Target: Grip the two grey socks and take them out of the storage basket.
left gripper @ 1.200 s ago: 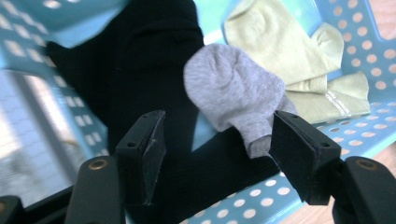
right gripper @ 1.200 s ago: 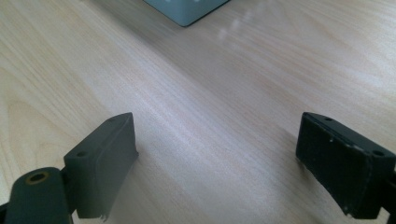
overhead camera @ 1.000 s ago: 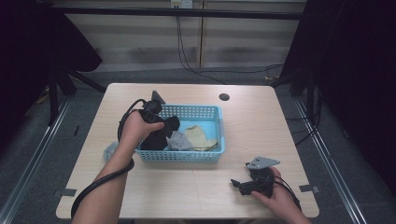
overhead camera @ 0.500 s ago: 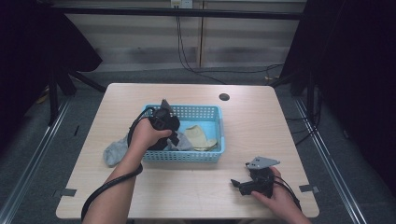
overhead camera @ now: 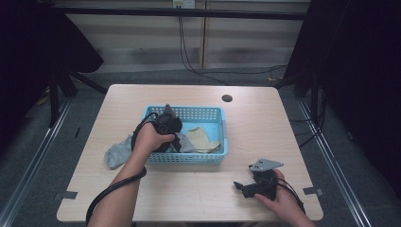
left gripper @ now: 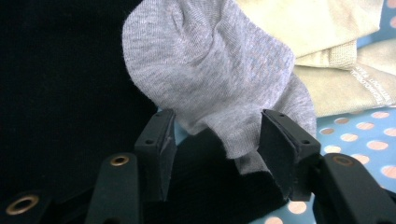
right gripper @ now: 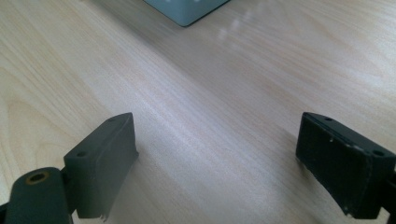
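Note:
A blue basket (overhead camera: 198, 158) stands mid-table with a grey sock (overhead camera: 185, 144) (left gripper: 210, 70), a beige sock (overhead camera: 201, 138) (left gripper: 327, 60) and a black cloth (left gripper: 60, 93) inside. My left gripper (overhead camera: 177, 142) (left gripper: 217, 128) points down into the basket's left half. Its jaws have just been closing; the grey sock's lower end hangs between them, brushing one pad with a gap at the other, and black cloth lies beneath. My right gripper (overhead camera: 239, 186) (right gripper: 219, 154) rests open on bare table near the front right, nothing between its fingers.
A second grey sock (overhead camera: 118, 152) lies on the table just left of the basket. A dark round hole (overhead camera: 227, 98) sits in the tabletop at the back right. The basket's corner (right gripper: 187, 11) shows ahead of my right gripper. Wood-grain table (overhead camera: 283, 142) surrounds the basket.
My left hand has sunk lower into the basket's left half and its jaws have narrowed around the grey sock. The right hand has stayed put.

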`<state>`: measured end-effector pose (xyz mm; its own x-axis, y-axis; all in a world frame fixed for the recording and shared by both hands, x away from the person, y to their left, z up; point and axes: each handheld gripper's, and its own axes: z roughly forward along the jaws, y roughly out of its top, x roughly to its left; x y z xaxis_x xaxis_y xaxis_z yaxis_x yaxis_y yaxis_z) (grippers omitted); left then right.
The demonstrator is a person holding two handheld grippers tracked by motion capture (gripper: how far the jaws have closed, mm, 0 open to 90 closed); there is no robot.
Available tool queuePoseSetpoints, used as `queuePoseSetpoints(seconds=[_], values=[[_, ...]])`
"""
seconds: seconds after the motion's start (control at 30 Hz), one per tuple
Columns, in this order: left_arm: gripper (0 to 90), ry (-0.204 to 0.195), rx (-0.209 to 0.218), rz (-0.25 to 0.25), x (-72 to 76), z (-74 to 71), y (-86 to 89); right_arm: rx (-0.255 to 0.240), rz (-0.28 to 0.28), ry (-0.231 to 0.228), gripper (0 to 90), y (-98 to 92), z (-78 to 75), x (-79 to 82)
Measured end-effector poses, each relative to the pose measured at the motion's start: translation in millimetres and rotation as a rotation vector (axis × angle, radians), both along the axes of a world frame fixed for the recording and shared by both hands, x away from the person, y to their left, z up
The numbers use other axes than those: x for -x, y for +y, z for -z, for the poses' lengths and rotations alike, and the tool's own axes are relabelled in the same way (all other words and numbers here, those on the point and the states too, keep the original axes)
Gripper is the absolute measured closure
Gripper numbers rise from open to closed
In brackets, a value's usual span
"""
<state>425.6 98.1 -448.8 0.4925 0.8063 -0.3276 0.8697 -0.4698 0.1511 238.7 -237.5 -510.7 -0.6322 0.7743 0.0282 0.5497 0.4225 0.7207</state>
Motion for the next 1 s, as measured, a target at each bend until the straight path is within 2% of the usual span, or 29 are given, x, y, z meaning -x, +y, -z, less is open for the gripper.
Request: queuePoseSetpoints(seconds=[0.13, 0.37, 0.43, 0.5, 0.53, 0.57, 0.67, 0.9, 1.0], values=[[50.4, 0.023, 0.007, -0.009, 0.3, 3.7, -2.1, 0.000, 0.000, 0.000, 11.7, 0.0, 0.0, 0.0], [55.0, 0.035, 0.008, -0.013, 0.4, 8.7, -5.1, 0.000, 0.000, 0.000, 11.6, 0.0, 0.0, 0.0], [59.8, 0.039, 0.004, -0.024, 0.1, 8.4, -4.7, 0.000, 0.000, 0.000, 11.6, 0.0, 0.0, 0.0], [70.9, 0.044, 0.001, -0.021, 0.3, 8.0, -4.9, 0.000, 0.000, 0.000, 11.6, 0.0, 0.0, 0.0], [70.9, 0.045, 0.001, -0.016, 0.0, 7.5, -4.7, 0.000, 0.000, 0.000, 11.6, 0.0, 0.0, 0.0], [75.4, 0.047, -0.002, -0.016, 0.0, 6.9, -4.9, 0.000, 0.000, 0.000, 11.6, 0.0, 0.0, 0.0], [81.2, 0.035, -0.011, -0.013, 0.1, 4.9, -6.4, 0.000, 0.000, 0.000, 11.6, 0.0, 0.0, 0.0], [83.9, 0.024, -0.032, 0.005, -1.3, -3.5, -10.8, 0.000, 0.000, 0.000, 11.6, 0.0, 0.0, 0.0], [83.8, 0.019, -0.026, -0.005, -2.0, -8.6, -11.9, 0.000, 0.000, 0.000, 11.6, 0.0, 0.0, 0.0]])
